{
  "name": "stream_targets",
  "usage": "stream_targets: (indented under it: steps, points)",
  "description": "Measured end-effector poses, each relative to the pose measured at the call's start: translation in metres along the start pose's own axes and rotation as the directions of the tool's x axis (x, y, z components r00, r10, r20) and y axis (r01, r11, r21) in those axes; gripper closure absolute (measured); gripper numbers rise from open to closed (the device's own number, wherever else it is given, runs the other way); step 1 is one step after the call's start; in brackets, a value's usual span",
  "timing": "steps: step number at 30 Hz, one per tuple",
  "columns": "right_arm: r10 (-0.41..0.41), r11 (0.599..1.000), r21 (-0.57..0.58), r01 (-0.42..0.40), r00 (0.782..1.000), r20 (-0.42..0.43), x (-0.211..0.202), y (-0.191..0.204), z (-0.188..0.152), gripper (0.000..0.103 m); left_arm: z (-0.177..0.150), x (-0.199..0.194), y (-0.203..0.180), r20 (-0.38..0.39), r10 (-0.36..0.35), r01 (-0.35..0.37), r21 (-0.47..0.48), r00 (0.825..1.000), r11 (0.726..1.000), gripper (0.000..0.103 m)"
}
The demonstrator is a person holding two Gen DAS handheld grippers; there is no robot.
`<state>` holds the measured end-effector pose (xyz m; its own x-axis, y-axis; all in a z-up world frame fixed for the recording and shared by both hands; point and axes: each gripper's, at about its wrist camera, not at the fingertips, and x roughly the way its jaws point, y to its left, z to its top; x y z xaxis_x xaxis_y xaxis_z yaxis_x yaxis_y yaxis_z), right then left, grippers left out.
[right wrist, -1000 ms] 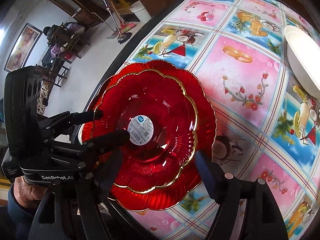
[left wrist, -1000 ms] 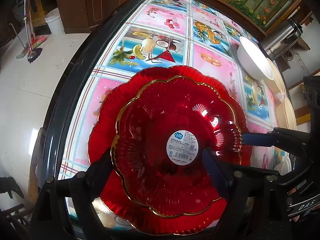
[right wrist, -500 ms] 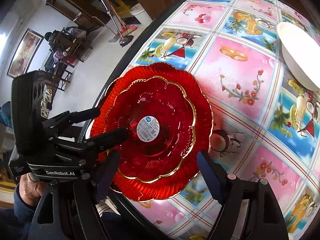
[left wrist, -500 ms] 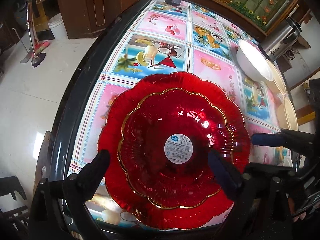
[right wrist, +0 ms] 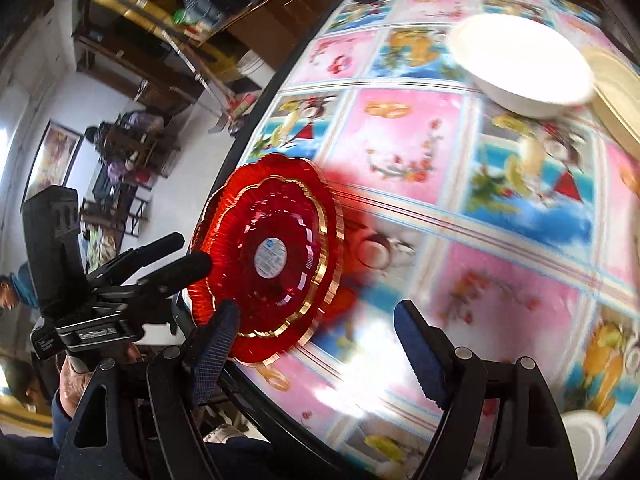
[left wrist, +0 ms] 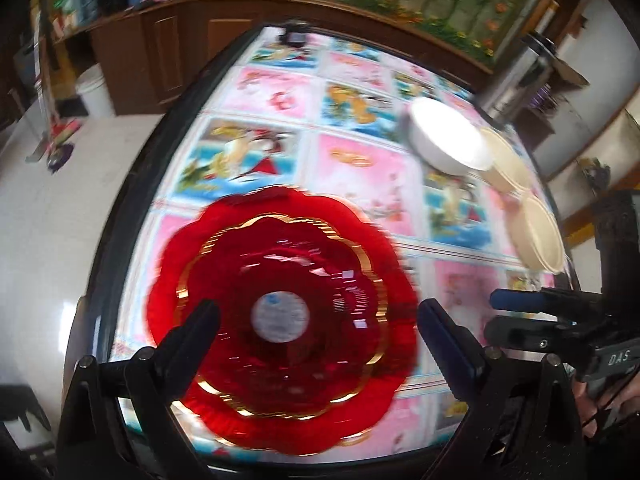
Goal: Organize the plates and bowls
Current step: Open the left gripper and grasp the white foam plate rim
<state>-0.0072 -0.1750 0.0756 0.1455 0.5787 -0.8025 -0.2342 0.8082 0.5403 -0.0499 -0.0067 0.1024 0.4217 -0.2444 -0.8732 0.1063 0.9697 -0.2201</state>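
Observation:
Two red scalloped glass plates with gold rims are stacked on the table near its front left edge, the smaller plate [left wrist: 280, 276] [right wrist: 272, 240] on the larger plate [left wrist: 176, 268] [right wrist: 320, 320], with a round white label in the middle. My left gripper [left wrist: 316, 324] is open and empty, above the stack. My right gripper [right wrist: 316, 340] is open and empty, just right of the stack. A white bowl [left wrist: 448, 136] [right wrist: 520, 60] sits at the far right. Both views are blurred.
Two cream dishes [left wrist: 536, 236] lie beyond the white bowl along the right edge; one [right wrist: 616, 88] shows in the right wrist view. A metal canister [left wrist: 516, 72] stands behind them. The table has a dark rim [left wrist: 120, 208] and a picture-patterned cloth. A small dark object [left wrist: 296, 34] sits at the far edge.
Both grippers have pulled back and up from the red plates, which look smaller and lie free on the table. The views have swung toward the white bowl.

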Motion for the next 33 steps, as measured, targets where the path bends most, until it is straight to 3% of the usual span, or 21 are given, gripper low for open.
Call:
stream_targets:
  steps: [9,15,22,30,31,33]
  points:
    - [-0.071,0.985,0.166,0.044,0.985,0.158,-0.083,-0.073,-0.044,0.020,0.003,0.020,-0.089,-0.052,-0.082,0.090,0.168,0.995,0.982,0.005]
    - [-0.175,0.950,0.295,0.101,0.955,0.238,-0.141,-0.126,-0.086,0.020,-0.017,0.044,-0.157,-0.147,-0.144,0.182,0.289,0.979,0.940,0.005]
    - [-0.230,0.898,0.422,0.128,0.952,0.200,-0.156,-0.173,-0.139,0.020,-0.039,0.059,-0.196,-0.233,-0.197,0.270,0.345,0.952,0.899,0.005]
    - [-0.208,0.905,0.399,0.145,0.971,0.117,-0.141,-0.179,-0.165,0.020,-0.072,0.082,-0.222,-0.319,-0.161,0.293,0.425,0.934,0.856,0.006]
    - [-0.206,0.907,0.393,0.149,0.973,0.105,-0.138,-0.179,-0.166,0.020,-0.076,0.086,-0.224,-0.330,-0.150,0.292,0.437,0.932,0.851,0.010]
    - [-0.207,0.911,0.377,0.164,0.975,0.076,-0.132,-0.178,-0.168,0.027,-0.082,0.092,-0.227,-0.331,-0.130,0.278,0.455,0.935,0.846,0.031]
